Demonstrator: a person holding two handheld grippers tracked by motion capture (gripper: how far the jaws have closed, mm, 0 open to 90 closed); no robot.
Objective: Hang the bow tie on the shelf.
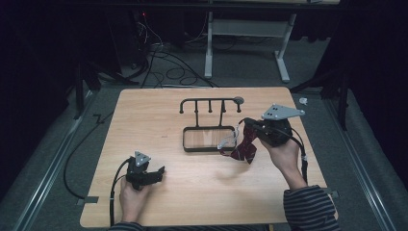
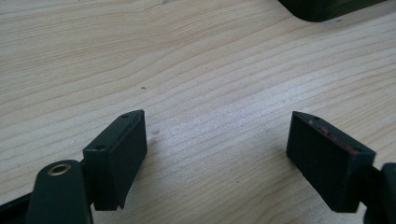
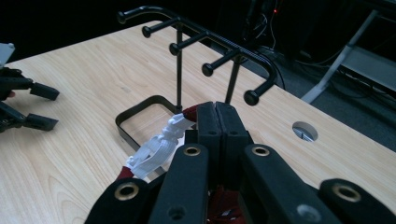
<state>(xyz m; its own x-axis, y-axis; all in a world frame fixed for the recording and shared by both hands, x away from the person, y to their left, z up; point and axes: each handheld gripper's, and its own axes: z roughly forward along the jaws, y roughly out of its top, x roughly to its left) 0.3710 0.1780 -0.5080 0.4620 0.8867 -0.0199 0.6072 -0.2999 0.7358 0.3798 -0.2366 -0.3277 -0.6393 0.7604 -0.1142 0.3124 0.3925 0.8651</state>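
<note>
Right gripper: black two-jaw tool in the person's right hand, raised over the right half of the table; its jaws are pressed together in the right gripper view, clamped on the bow tie.
Bow tie: dark red patterned fabric bow tie with a white strap and clip; it hangs from the right gripper's tips, above the table, just beside the right end of the rack's base tray.
White strap: trails out to the left of the closed jaws in the right gripper view, towards the tray's rim.
Rack: black metal stand with a curved top bar and short knob-ended pegs, on two thin posts rising from a low rectangular tray; it stands mid-table, just beyond the held bow tie.
Left gripper: black two-jaw tool in the left hand, low at the table's near left, well apart from the bow tie; jaws spread wide with nothing between them.
Table: light wooden top.
</note>
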